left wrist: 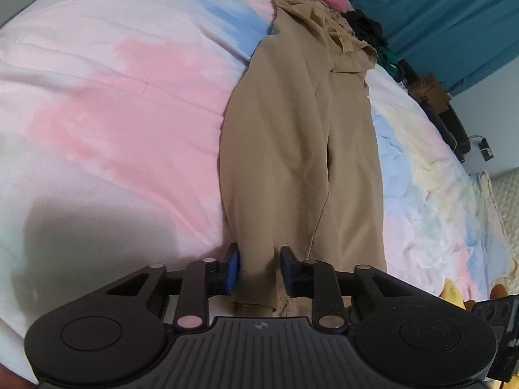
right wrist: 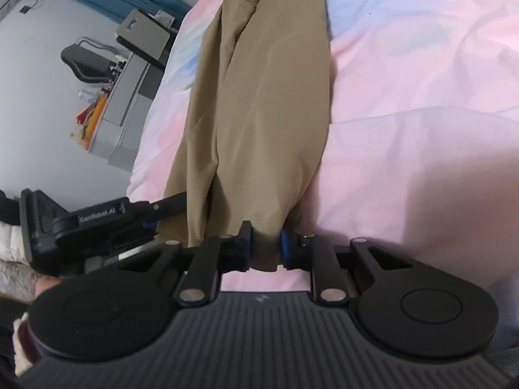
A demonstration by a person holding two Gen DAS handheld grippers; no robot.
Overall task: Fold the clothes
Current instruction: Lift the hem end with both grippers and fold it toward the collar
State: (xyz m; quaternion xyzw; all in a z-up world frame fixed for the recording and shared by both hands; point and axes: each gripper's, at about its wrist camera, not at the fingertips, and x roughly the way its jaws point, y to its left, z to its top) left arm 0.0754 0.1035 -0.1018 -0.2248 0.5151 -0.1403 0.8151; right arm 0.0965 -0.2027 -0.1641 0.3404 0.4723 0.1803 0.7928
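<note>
Grippers: two, one per hand, both at the near end of the same garment.
Left gripper [left wrist: 259, 270]: jaws drawn in close with a fold of the tan cloth bunched between the blue pads [left wrist: 233, 270]; it has the near hem pinched.
Right gripper [right wrist: 263, 249]: jaws likewise narrow, the pads pressing a gathered bit of the same hem from both sides.
Other gripper in right view: the left tool [right wrist: 81, 223] shows at 9 o'clock, black, just beside the garment's near left corner.
Trousers [left wrist: 301, 149]: one pair, tan, lying lengthwise on the bed from 6 o'clock up toward 12 o'clock in both views; the far end is rumpled into a heap.
Bedspread [left wrist: 113, 113]: one, in pink, white, pale blue and yellow patches, under the whole garment.
Clothes pile [left wrist: 363, 24]: at about 1 o'clock in the left view, past the far end of the trousers; red, pink, black and green pieces can be told apart, perhaps four or five items, though the heap is too tangled for a sure count.
Curtain [left wrist: 438, 9]: one, teal, behind the pile at 1 to 2 o'clock.
Chair [right wrist: 86, 61]: one, dark, at 10 o'clock in the right view, on the floor beside the bed.
Desk [right wrist: 126, 103]: one grey unit near the chair, with small coloured items on it, too small to name.
Containers: one brown cardboard box [left wrist: 428, 92] at 2 o'clock off the bed edge; contents hidden.
</note>
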